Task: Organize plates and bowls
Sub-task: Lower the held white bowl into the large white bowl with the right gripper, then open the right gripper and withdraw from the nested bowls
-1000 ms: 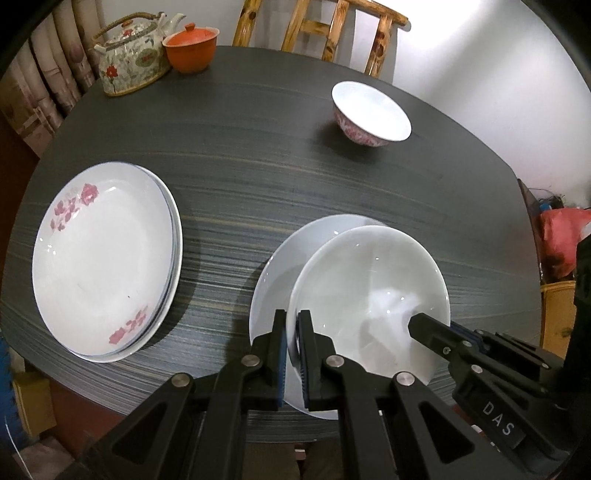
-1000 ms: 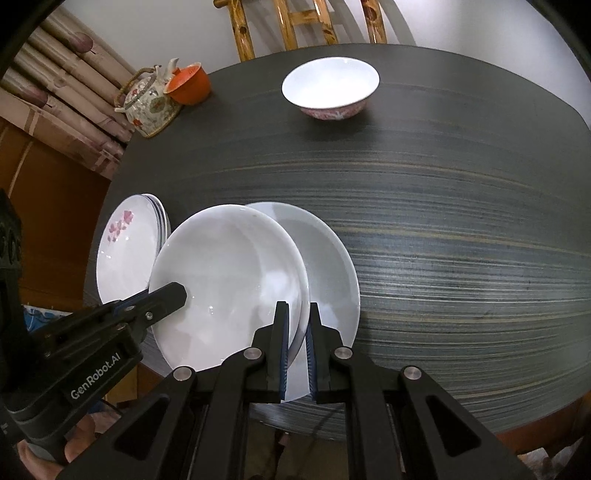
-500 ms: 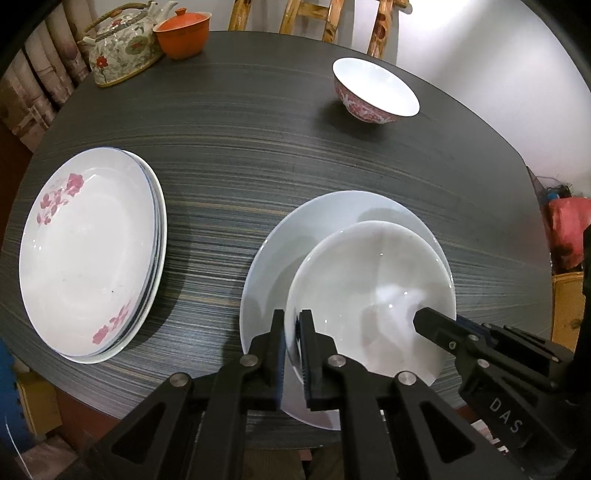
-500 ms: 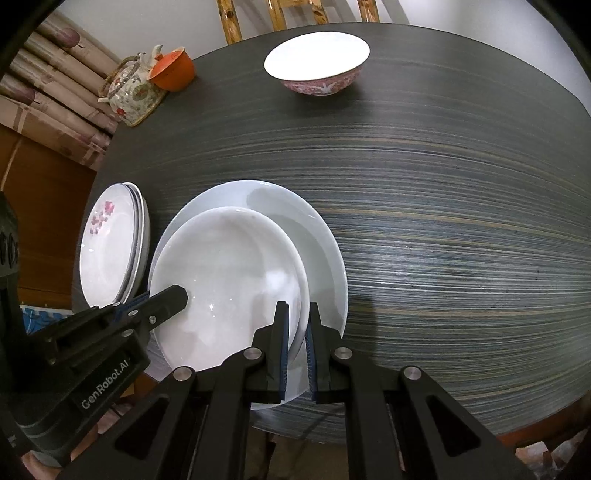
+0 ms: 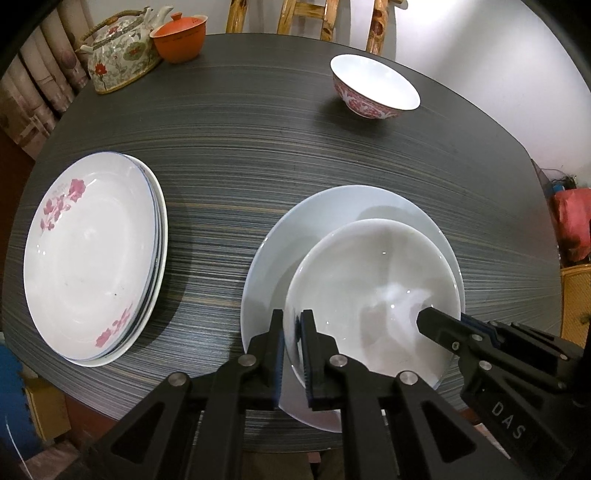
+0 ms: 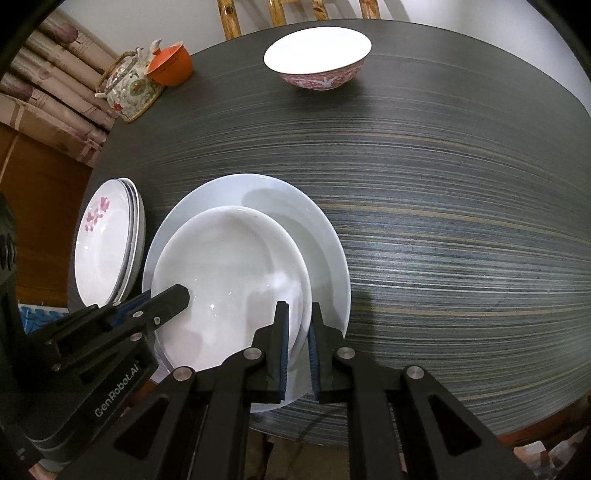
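Observation:
A plain white bowl (image 5: 373, 295) sits in a larger white plate (image 5: 280, 243) near the table's front edge. My left gripper (image 5: 292, 332) is shut on the bowl's left rim. My right gripper (image 6: 298, 328) is shut on its right rim; the bowl (image 6: 229, 280) and plate (image 6: 325, 236) show there too. A stack of pink-flowered plates (image 5: 92, 254) lies at the left, also in the right wrist view (image 6: 107, 240). A red-patterned bowl (image 5: 373, 88) stands at the far side, also in the right wrist view (image 6: 317, 59).
A floral teapot (image 5: 118, 59) and an orange lidded cup (image 5: 181, 37) stand at the far left of the dark round table (image 5: 240, 147). Wooden chair backs (image 5: 306, 18) rise behind it. A red bag (image 5: 572, 221) lies right of the table.
Both grippers have carried the bowl forward and down over the large plate. It now sits lower, nested in the plate.

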The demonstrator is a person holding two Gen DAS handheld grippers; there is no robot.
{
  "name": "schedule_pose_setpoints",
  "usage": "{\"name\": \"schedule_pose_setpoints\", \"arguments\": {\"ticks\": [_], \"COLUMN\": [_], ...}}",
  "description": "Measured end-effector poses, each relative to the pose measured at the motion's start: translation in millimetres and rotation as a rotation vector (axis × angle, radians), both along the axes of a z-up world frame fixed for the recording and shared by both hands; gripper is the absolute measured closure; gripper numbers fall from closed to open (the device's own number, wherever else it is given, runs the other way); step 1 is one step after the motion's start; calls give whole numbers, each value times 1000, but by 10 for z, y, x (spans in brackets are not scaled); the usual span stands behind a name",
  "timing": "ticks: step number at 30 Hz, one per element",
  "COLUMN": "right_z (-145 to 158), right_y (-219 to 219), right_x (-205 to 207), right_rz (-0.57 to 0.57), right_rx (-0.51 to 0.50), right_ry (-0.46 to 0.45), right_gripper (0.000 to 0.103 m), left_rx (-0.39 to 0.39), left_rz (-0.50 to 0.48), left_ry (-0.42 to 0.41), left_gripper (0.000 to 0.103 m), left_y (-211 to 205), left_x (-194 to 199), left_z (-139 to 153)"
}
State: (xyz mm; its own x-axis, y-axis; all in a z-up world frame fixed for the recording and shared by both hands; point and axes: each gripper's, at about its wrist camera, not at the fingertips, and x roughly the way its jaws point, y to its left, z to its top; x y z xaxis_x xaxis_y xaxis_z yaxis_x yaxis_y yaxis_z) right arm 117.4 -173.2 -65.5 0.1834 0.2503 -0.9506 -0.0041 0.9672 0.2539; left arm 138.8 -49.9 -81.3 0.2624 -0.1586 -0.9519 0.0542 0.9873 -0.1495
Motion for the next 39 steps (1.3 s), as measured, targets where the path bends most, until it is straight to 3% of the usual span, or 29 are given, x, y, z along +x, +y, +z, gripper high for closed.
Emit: {"name": "schedule_pose_setpoints", "arguments": {"ticks": [18, 26, 29, 39], "right_z": [96, 219, 269, 396], "right_y": [-25, -70, -96, -263], "right_x": [-24, -39, -29, 71], "right_rz": [-11, -10, -6, -12], "right_rx": [-8, -19, -30, -23], "right_ry": [-20, -52, -69, -95], "right_gripper": [91, 87, 86, 86], "left_rx": [5, 43, 35, -5], "left_rz": [8, -6, -13, 42], "left_ry": [-49, -121, -143, -176], "left_gripper": [95, 94, 87, 87], "left_y": [46, 17, 7, 204], "left_x": [-66, -130, -130, 83], "left_z": [173, 376, 453, 596]}}
